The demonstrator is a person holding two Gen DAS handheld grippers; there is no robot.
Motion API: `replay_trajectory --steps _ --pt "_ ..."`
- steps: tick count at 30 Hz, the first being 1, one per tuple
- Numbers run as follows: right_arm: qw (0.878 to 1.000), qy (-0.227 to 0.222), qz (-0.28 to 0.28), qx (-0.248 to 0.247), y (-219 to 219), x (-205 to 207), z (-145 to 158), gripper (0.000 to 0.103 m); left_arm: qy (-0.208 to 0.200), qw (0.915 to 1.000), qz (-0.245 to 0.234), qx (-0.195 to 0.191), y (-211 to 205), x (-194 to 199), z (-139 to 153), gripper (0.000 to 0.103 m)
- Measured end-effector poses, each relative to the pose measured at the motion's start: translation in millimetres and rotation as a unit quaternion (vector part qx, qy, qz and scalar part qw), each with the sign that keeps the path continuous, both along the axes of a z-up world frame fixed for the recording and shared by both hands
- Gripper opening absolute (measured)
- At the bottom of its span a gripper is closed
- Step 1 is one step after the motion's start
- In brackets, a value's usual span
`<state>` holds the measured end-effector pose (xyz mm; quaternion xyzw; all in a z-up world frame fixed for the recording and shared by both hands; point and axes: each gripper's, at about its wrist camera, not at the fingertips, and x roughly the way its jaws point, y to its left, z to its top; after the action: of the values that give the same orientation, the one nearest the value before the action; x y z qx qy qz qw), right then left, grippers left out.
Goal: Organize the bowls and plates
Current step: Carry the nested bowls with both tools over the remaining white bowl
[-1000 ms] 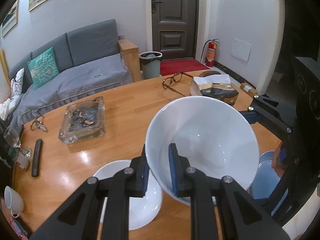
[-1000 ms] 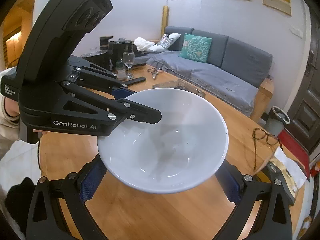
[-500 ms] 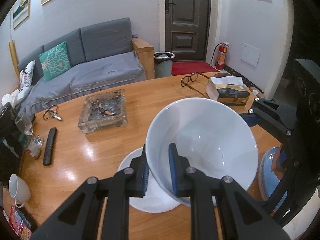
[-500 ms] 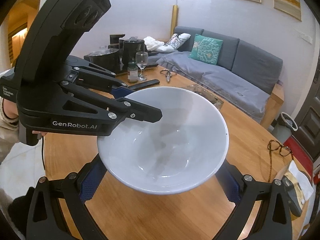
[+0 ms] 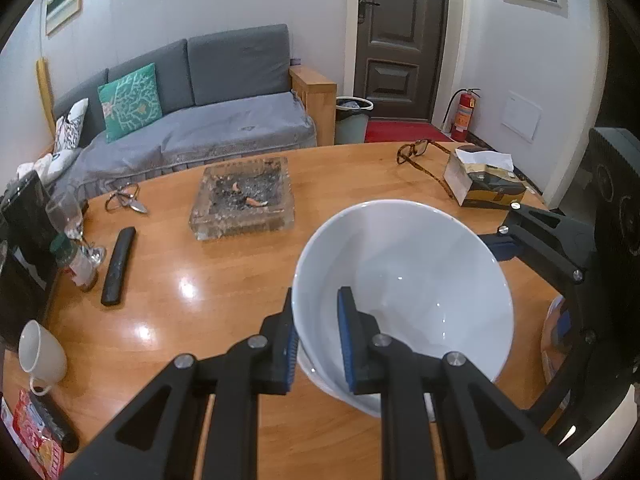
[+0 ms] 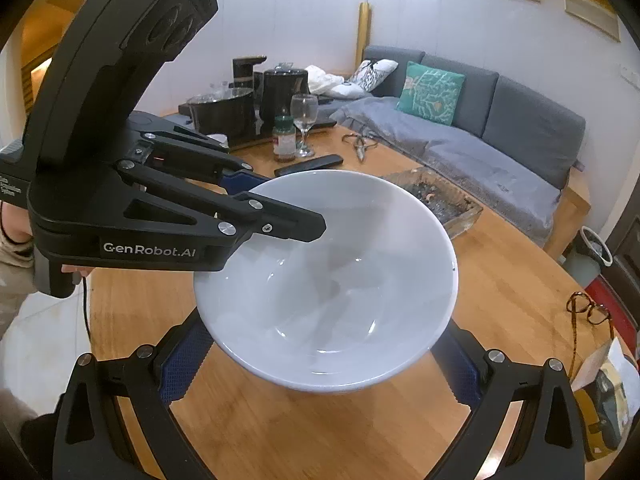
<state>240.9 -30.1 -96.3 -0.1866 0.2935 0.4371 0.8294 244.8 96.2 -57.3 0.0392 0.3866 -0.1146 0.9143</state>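
A large white bowl (image 5: 404,280) hangs tilted just above the wooden table (image 5: 208,300), held from two sides. My left gripper (image 5: 318,300) is shut on its near rim, one blue pad inside and one outside. In the right wrist view the same bowl (image 6: 328,280) sits between the wide-spread fingers of my right gripper (image 6: 322,332), whose pads press its outer wall, while the left gripper (image 6: 280,204) clamps the far-left rim. A white plate (image 5: 310,372) lies under the bowl, only a sliver showing. A blue plate (image 5: 550,344) peeks out at the right edge.
A glass ashtray (image 5: 242,200) sits mid-table, with a black remote (image 5: 118,266), a spice jar (image 5: 78,268) and a wine glass (image 5: 66,212) to its left. A white mug (image 5: 40,352) is near the left edge. Eyeglasses (image 5: 418,152) and a tissue box (image 5: 484,184) lie far right.
Both grippers carried the bowl sideways across the table, and it now covers most of the white plate. The ashtray and remote have slid rightward in the left wrist view. Both grips are unchanged.
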Motion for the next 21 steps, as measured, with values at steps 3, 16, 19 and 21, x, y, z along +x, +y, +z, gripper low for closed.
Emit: replay_trajectory --steps 3,16,19,21 --pt "1.0 0.002 0.001 -0.003 6.1 0.0 -3.5 0.098 0.001 1.0 0.003 0.0 4.8 0.8 -4.7 0.015" --pt "1.0 0.014 -0.001 -0.011 18.7 6.8 -16.4 0.098 0.011 0.9998 0.01 -0.01 13.8 7.6 -20.7 0.015" --pt "1.0 0.016 -0.003 -0.013 18.8 9.7 -18.9 0.098 0.012 0.9998 0.01 -0.011 13.2 9.9 -23.5 0.015" --pt "1.0 0.017 -0.003 -0.015 18.7 12.3 -20.6 0.098 0.013 0.9998 0.009 -0.012 12.3 12.2 -25.7 0.015"
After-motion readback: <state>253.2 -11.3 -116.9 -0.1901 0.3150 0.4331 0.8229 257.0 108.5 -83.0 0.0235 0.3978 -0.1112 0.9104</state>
